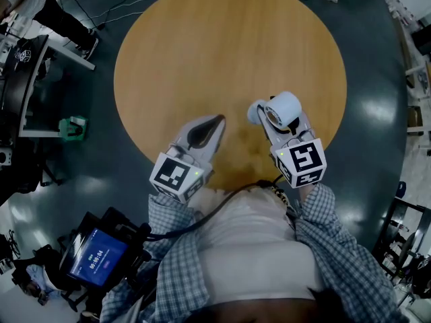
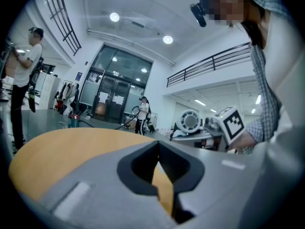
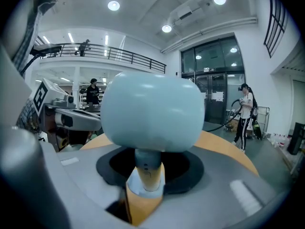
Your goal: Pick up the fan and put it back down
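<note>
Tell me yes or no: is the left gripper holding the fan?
No, the left gripper is shut on nothing; the fan stands clamped in the right gripper.

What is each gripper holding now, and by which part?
The right gripper holds the fan by its stem; the left gripper holds nothing.

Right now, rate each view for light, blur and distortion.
Head view: dim, corners dark, table brightest. Left gripper view: fisheye bends the railing, near foreground soft. Right gripper view: fan looms large, ceiling lamps glare.
</note>
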`<state>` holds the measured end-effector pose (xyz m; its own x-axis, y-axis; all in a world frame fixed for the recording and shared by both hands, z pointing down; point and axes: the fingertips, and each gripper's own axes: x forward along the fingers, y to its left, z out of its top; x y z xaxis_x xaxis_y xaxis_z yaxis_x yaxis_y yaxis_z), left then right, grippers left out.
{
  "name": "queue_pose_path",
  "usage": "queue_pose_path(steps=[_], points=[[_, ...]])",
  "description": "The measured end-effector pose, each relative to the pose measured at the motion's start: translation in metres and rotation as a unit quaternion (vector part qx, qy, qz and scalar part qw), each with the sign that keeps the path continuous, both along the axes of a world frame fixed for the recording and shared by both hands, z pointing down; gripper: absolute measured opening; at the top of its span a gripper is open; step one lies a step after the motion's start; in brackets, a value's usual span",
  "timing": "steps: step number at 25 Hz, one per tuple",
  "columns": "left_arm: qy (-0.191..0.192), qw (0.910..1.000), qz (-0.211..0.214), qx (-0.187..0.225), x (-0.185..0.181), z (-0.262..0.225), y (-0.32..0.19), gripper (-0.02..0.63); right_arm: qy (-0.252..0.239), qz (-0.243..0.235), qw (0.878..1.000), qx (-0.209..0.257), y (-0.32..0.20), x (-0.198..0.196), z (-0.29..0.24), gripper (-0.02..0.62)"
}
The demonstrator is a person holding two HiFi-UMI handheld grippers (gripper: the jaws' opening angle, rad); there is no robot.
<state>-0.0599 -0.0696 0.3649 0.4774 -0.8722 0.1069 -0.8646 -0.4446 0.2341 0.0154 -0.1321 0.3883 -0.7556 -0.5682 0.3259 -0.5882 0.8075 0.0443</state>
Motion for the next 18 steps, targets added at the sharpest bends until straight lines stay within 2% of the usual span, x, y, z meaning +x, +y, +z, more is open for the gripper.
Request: queue_pose_path(steps=[12, 18], points=[[0.000, 1.0000, -0.005, -0.007, 0.011, 0.002, 0.002, 0.000, 0.006, 0.000, 1.000, -0.009, -0.005, 0.011, 0.009, 0.141], [0.003, 0.9997, -0.011, -0.021, 0.003, 0.011, 0.005, 0.000, 0.015, -0.002, 1.000, -0.020, -0.009, 0.001, 0.028, 0.141]])
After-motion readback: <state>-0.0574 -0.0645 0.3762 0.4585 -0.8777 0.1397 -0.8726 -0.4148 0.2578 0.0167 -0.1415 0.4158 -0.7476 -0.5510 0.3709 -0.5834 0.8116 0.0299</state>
